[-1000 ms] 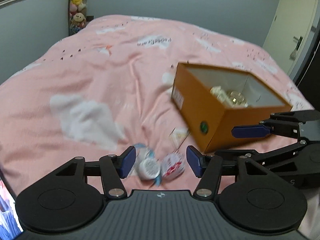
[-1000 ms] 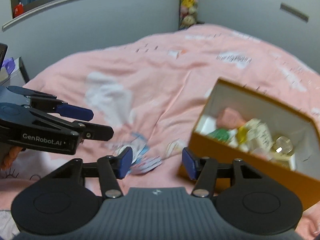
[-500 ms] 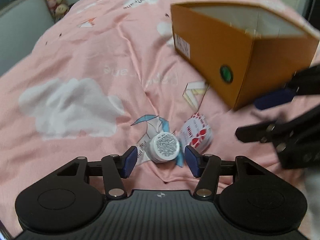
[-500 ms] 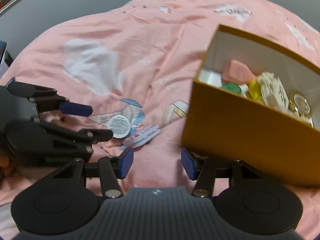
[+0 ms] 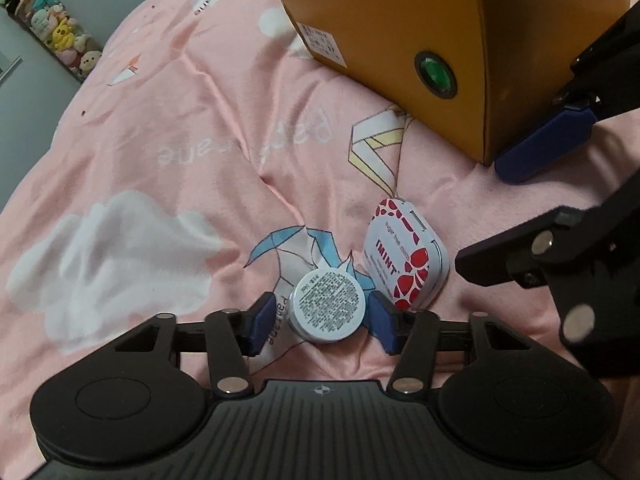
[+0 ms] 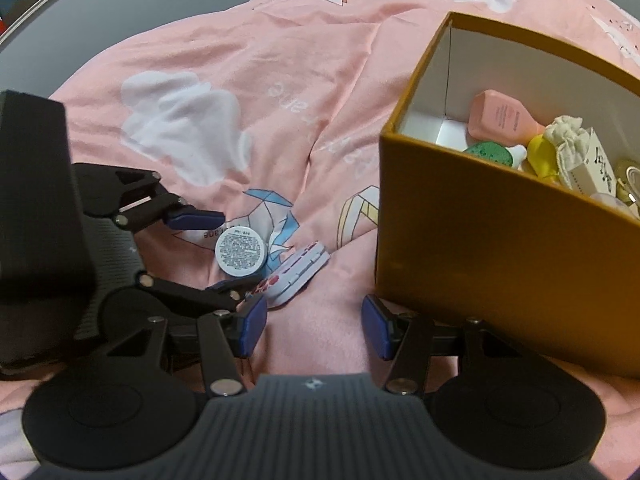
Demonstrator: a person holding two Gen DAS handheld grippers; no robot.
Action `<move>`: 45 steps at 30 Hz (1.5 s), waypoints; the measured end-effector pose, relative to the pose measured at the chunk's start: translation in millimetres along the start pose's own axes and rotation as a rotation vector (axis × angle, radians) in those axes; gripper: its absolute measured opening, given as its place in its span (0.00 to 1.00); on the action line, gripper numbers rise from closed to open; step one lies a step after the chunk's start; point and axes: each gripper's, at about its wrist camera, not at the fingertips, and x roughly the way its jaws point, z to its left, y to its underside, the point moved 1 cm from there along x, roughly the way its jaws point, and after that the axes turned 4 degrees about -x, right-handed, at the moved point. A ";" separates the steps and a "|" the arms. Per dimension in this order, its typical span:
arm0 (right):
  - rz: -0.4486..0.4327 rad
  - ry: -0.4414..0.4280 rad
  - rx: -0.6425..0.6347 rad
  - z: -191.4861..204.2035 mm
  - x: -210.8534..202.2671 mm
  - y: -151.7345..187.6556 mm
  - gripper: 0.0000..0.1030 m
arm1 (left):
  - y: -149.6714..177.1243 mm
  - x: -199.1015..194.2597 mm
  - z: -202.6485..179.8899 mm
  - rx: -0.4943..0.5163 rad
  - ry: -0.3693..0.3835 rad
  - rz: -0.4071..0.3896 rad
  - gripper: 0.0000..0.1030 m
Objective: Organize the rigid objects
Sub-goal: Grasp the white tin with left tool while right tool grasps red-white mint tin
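Note:
A small round white jar [image 5: 327,306] lies on the pink bedspread, between the open fingers of my left gripper [image 5: 322,325]; the pads stand close on either side, not closed on it. It also shows in the right wrist view [image 6: 240,250]. A white and red mint tin [image 5: 405,260] lies just right of the jar, also seen edge-on in the right wrist view [image 6: 295,272]. An orange box [image 6: 500,240] with several items inside stands to the right. My right gripper [image 6: 314,328] is open and empty, low over the bedspread beside the box's near corner.
The pink bedspread [image 5: 160,140] with cloud and paper-crane prints covers the whole bed. A hanging row of plush toys [image 5: 60,36] is at the far wall. The orange box's side [image 5: 400,24] rises close behind the jar and tin.
My left gripper has dropped lower and closer, so the jar now sits between its fingers. My right gripper has moved down and in toward the box's near corner.

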 end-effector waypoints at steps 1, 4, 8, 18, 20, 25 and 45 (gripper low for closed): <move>0.003 -0.001 -0.002 -0.1 1.0 -0.5 0.52 | -0.3 1.9 -0.6 0.000 0.003 0.003 0.50; 0.003 0.002 -0.014 1.4 2.5 -2.1 0.52 | 0.1 2.7 0.8 -0.013 0.016 0.000 0.47; -0.002 -0.003 -0.012 3.0 4.4 -4.4 0.52 | 3.3 -4.7 9.4 -0.073 0.053 -0.015 0.47; -0.001 -0.034 0.011 5.2 7.6 -10.2 0.44 | 24.4 -39.3 46.7 -0.328 0.178 -0.042 0.46; 0.005 -0.043 0.028 5.5 10.1 -12.5 0.43 | 30.6 -43.3 53.2 -0.383 0.199 -0.045 0.46; 0.030 -0.044 0.114 5.3 22.3 -18.9 0.43 | 34.8 -43.0 55.7 -0.405 0.199 -0.053 0.46; 0.077 -0.113 0.182 6.4 50.2 -16.7 0.19 | 37.7 -38.9 53.6 -0.404 0.213 -0.063 0.46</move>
